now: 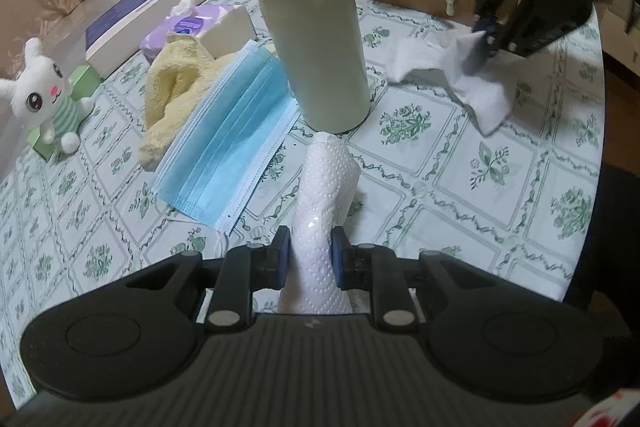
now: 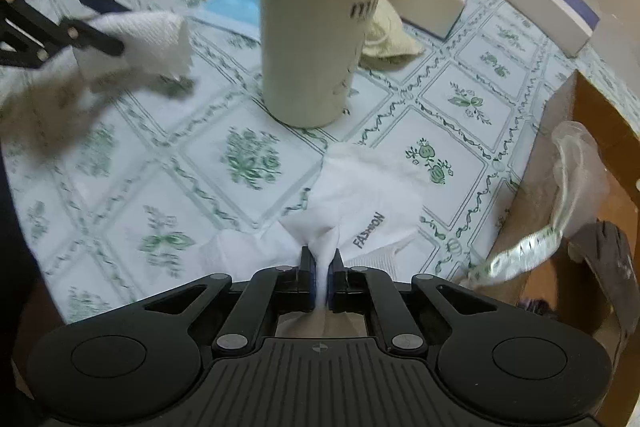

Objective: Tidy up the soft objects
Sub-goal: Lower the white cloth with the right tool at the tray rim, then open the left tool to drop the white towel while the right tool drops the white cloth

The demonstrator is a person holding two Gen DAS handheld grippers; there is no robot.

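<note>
My left gripper [image 1: 309, 247] is shut on a rolled white paper towel [image 1: 325, 195] and holds it above the table; it also shows in the right wrist view [image 2: 148, 39]. My right gripper [image 2: 320, 267] is shut on a white sock [image 2: 360, 203] printed "FASHION"; in the left wrist view the sock [image 1: 476, 87] hangs from that gripper [image 1: 490, 41] down to the table. A blue face mask [image 1: 232, 139], a yellow towel [image 1: 176, 87] and a white plush bunny [image 1: 44, 95] lie at the left.
A cream flask [image 1: 316, 27] stands upright mid-table, also in the right wrist view [image 2: 316, 15]. A purple tissue pack [image 1: 200, 27] and a flat white-and-purple box [image 1: 160, 3] lie behind. A cardboard box [image 2: 580, 155] with plastic wrap stands at the right. The table edge [image 1: 600, 147] curves at the right.
</note>
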